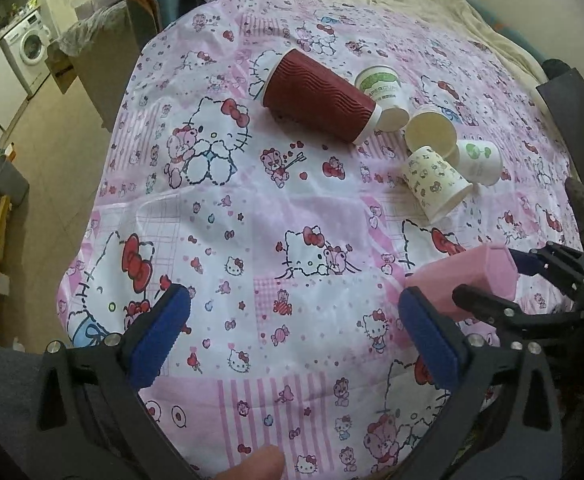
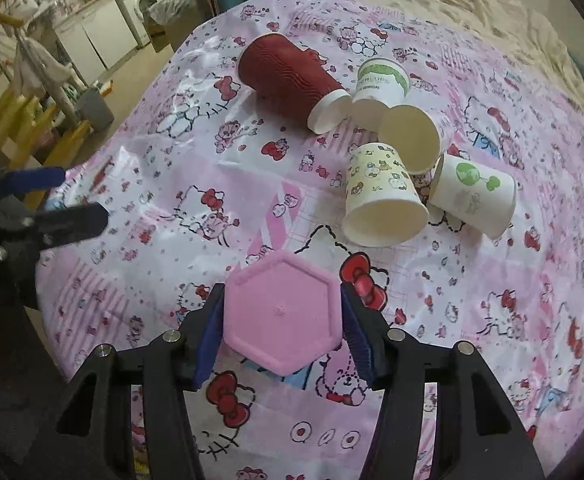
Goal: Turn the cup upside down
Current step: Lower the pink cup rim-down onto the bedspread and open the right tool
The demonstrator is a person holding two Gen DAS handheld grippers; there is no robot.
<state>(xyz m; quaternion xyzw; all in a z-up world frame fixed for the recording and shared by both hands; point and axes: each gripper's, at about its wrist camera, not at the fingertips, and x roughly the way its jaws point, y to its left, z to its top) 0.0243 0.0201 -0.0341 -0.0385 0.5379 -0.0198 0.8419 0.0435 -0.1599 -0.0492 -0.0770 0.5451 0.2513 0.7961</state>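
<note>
Right gripper clenched on the pink cup, base facing the camera, held above the near edge of the surface. Judged mid-flip: turned over, not yet set down. Left gripper spread wide, empty. Beyond, paper cups toppled toward the far edge.

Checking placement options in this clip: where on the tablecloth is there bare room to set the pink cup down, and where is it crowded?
Free: the cloth between the open left gripper and the dark red cup, and below the pink cup held by the right gripper. Crowded: the far right, where the red cup and four paper cups lie clustered, some touching.
</note>
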